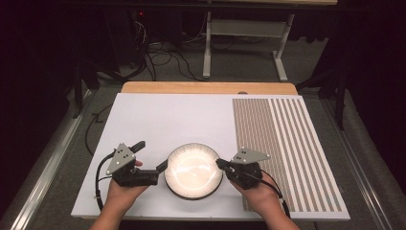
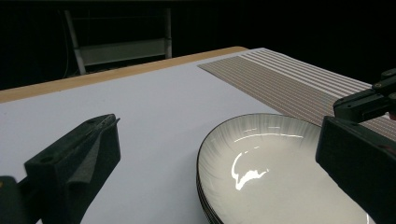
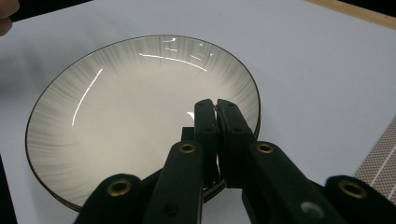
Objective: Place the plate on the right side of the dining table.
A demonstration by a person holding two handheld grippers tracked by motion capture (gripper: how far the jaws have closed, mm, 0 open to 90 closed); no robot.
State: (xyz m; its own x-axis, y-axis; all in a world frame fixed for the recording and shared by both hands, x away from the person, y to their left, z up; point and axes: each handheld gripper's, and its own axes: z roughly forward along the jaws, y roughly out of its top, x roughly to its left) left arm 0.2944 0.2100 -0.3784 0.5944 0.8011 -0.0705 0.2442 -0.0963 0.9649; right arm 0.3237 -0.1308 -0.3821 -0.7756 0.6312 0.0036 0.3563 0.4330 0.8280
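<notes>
Your desk [image 1: 158, 120] carries a white board, plain on the left and ruled with fine stripes [image 1: 287, 143] on the right, and the work sits on the plain part near your edge, within easy reach of both hands. There a stack of plates [image 1: 193, 170] rests flat; the left gripper view shows several dark rims layered under the top plate [image 2: 261, 158], which is pale, glossy and shallow with a thin dark edge. You have a hand on each side of the stack, which suits lifting one plate off the pile: one side to take it, the other to steady or share the load. Your right hand-held gripper [image 3: 216, 108] reaches in over the right rim, and its jaws are pressed together on that rim of the top plate, one above and one seemingly below the edge, so the thin lip is pinched rather than the whole stack. Whether the lower jaw has slipped between the top plate and the next cannot be told. Your left hand-held gripper [image 1: 149, 160] lies just beside the left rim with its jaws standing wide apart and nothing between them; one jaw points toward the rim, the other away, so it looks ready to close but grips nothing yet.
</notes>
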